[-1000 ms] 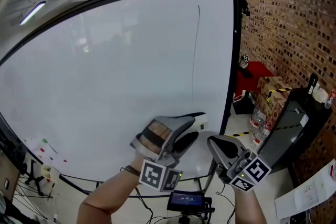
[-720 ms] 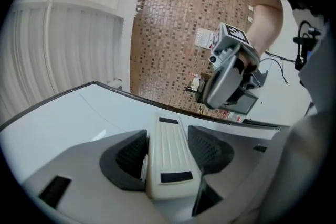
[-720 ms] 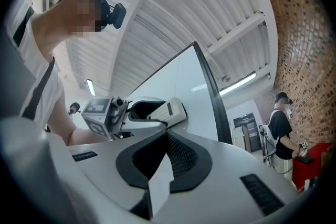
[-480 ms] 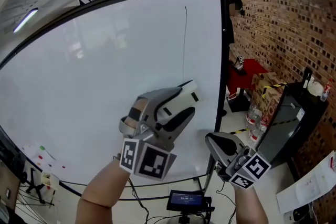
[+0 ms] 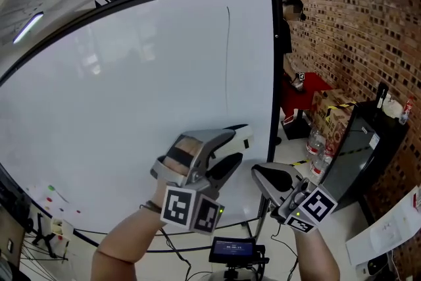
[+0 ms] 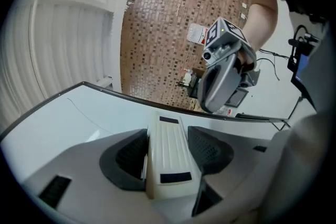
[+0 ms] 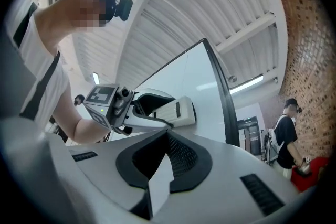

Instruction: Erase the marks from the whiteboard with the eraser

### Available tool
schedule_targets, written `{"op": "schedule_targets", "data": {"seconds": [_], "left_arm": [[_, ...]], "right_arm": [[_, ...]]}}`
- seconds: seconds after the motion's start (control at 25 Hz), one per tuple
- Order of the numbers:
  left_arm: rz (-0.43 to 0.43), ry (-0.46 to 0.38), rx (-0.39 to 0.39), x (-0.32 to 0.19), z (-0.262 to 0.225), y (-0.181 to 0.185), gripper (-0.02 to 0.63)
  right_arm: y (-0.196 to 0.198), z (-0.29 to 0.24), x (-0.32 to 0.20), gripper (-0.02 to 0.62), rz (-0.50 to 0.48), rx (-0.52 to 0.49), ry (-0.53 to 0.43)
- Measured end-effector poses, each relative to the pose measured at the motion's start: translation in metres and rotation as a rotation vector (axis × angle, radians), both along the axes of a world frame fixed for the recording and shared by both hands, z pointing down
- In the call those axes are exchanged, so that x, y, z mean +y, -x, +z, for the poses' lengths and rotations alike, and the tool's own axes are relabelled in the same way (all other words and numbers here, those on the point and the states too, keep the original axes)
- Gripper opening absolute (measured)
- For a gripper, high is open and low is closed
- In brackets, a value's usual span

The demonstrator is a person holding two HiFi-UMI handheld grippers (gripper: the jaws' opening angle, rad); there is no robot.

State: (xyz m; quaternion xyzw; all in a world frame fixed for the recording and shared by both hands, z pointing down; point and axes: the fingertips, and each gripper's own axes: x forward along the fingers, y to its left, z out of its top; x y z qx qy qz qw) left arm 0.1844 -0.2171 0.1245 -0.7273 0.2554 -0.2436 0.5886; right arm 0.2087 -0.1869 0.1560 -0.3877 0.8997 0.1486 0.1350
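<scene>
The whiteboard fills the head view; a thin dark vertical line runs down near its right edge. My left gripper is shut on the white eraser, held in front of the board's lower right part, below the line's lower end. Whether the eraser touches the board I cannot tell. In the left gripper view the eraser sits clamped between both pads, with the board ahead. My right gripper hangs to the right, shut and empty; in its own view it looks at the eraser.
A brick wall stands at the right. Near it are a black stand, a taped cardboard box, water bottles and a person beyond the board's edge. Markers lie lower left. A small screen sits below.
The left gripper, with the eraser, rose up the board half a second ago and has come back down. The right gripper has barely moved.
</scene>
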Motion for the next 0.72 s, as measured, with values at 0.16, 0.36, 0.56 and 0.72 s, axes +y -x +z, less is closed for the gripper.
{"op": "schedule_targets", "data": {"seconds": [0.16, 0.36, 0.56, 0.72], "left_arm": [[-0.004, -0.01, -0.036, -0.001, 0.013, 0.0, 0.273], [0.018, -0.055, 0.029, 0.0, -0.004, 0.002, 0.273], [0.051, -0.093, 0.12, 0.004, -0.041, 0.007, 0.273], [0.041, -0.191, 0.143, -0.008, -0.071, 0.01, 0.273]], "right_arm": [[0.003, -0.015, -0.004, 0.017, -0.005, 0.084, -0.048], [0.01, -0.037, 0.001, 0.017, -0.033, 0.084, -0.089], [0.013, -0.044, 0.007, 0.017, -0.043, 0.069, -0.113], [0.019, -0.053, -0.003, 0.017, -0.042, 0.085, -0.162]]}}
